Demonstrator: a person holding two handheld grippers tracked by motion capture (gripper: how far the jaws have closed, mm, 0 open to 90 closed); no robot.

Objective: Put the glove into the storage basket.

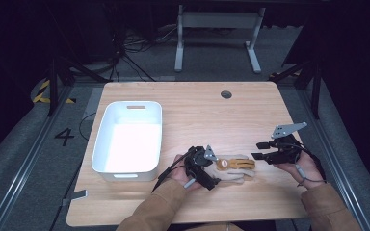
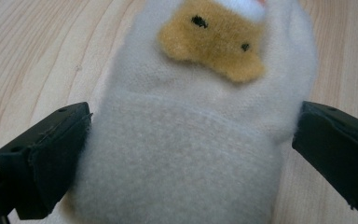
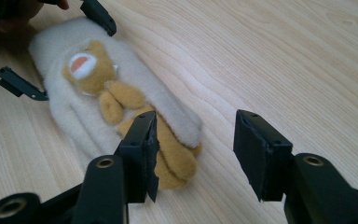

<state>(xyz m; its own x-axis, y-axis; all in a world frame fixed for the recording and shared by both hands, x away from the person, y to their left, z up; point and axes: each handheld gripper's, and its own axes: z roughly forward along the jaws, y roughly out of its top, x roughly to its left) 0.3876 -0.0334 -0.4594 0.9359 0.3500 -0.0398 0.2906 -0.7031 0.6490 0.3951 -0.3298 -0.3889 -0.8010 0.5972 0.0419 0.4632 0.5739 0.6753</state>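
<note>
On the wooden table (image 1: 197,110) a white bin (image 1: 129,139) stood at the left, well apart from the rest. Near the front edge lay a cream mitten (image 1: 231,169) with a tan bear on it, flat on the wood, fingers pointing right. At its cuff the left gripper (image 2: 191,154) stood wide, its jaws flanking the fabric on both sides. Just beside the fingertips, the right gripper (image 3: 193,149) was also spread, one jaw overlapping the tan tip, holding nothing.
</note>
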